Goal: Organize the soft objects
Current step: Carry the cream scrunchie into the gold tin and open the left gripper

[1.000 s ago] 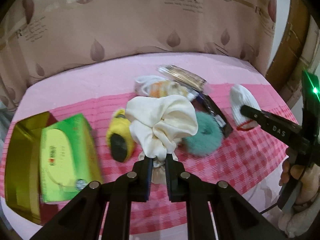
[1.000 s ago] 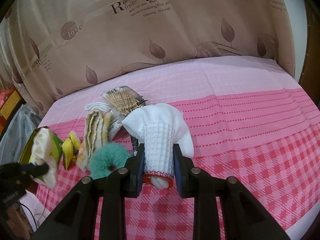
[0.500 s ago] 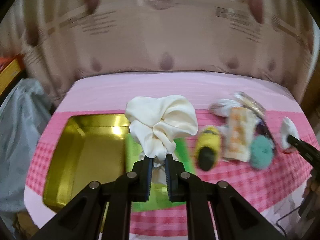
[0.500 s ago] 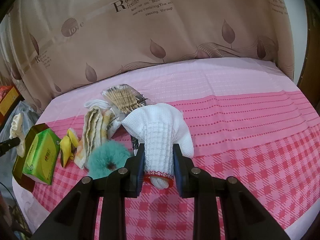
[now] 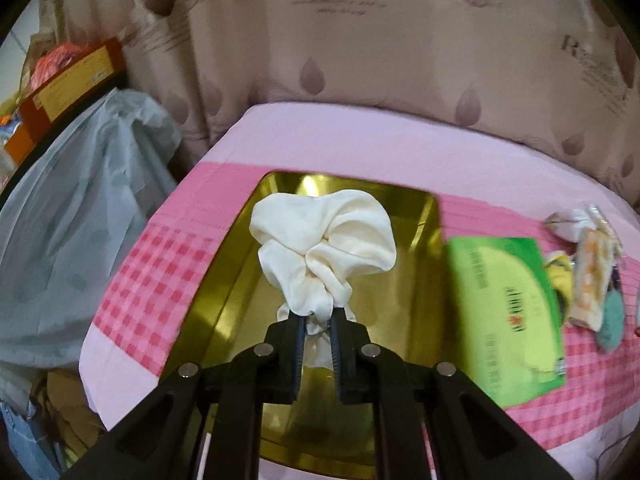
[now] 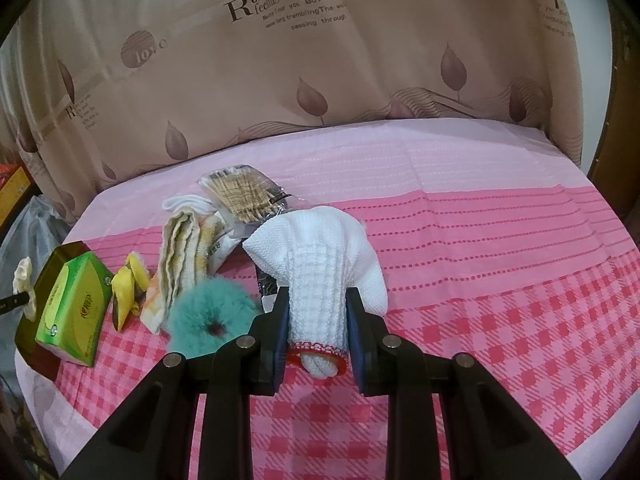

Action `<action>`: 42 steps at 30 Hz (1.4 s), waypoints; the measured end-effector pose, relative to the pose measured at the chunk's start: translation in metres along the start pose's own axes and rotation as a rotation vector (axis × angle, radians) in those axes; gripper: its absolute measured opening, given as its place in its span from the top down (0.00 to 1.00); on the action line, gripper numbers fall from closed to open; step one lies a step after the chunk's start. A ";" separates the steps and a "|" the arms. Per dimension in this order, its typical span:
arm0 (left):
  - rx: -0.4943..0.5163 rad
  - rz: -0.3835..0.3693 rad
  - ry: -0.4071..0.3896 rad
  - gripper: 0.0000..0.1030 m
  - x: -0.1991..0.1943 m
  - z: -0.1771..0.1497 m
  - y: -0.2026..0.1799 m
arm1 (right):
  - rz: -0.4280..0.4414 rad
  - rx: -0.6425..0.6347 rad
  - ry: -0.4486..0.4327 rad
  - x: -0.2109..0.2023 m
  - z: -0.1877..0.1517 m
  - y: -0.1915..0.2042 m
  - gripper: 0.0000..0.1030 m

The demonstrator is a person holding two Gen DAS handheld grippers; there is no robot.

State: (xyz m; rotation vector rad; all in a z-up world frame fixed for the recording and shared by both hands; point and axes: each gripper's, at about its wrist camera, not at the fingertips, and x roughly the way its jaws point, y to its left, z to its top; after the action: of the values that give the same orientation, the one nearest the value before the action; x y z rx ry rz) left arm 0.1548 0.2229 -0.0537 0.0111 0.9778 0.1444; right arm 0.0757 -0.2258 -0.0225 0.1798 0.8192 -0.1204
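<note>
We've got the L tongs (image 5: 319, 326) clamped on the cream scrunchie (image 5: 322, 250), and vs 1 s ago they've swung left: back then the scrunchie hung over the pile of soft items, now it sits right above the gold tin tray (image 5: 416, 280), w/ the green tissue box (image 5: 506, 320) off to the right beside it. So we judge transport is basically done & next is lower + release into the tray. Tray interior looks bare in the L wrist view, nothing in it that we can see, though the tongs and scrunchie hide part of the floor. R tongs (image 6: 318, 330) grip the white knit glove (image 6: 320, 272) by the cuff end, red trim showing, pose unchanged over the last sec, held above the pink checked cloth on the counter (image 6: 500, 280). Still waiting on the counter: teal fluffy scrunchie (image 6: 210, 316), yellow soft item (image 6: 128, 288), folded striped towel (image 6: 180, 260), plus a packaged hairbrush (image 6: 244, 194) behind. Nothing sorted yet from what we see; scrunchie likely first in.
</note>
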 end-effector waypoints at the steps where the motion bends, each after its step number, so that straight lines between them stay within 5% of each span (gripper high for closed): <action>1: -0.006 0.002 0.012 0.89 0.005 -0.001 0.004 | -0.004 -0.001 -0.002 -0.001 0.000 0.001 0.77; 16: -0.075 0.024 0.132 0.85 0.045 -0.017 0.040 | -0.035 -0.038 -0.034 -0.018 -0.007 0.024 0.77; 27: -0.123 0.015 0.094 0.59 0.027 -0.015 0.048 | -0.003 -0.104 -0.036 -0.029 -0.008 0.060 0.77; 34: -0.155 0.022 -0.010 0.54 -0.003 -0.013 0.056 | 0.099 -0.182 -0.030 -0.035 -0.001 0.113 0.77; 42: -0.206 0.079 -0.018 0.54 -0.011 -0.014 0.071 | 0.250 -0.304 -0.002 -0.034 -0.001 0.206 0.77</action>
State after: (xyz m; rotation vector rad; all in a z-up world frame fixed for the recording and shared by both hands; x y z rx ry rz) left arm 0.1288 0.2910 -0.0472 -0.1382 0.9407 0.3162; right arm 0.0879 -0.0232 0.0245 -0.0060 0.7966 0.2390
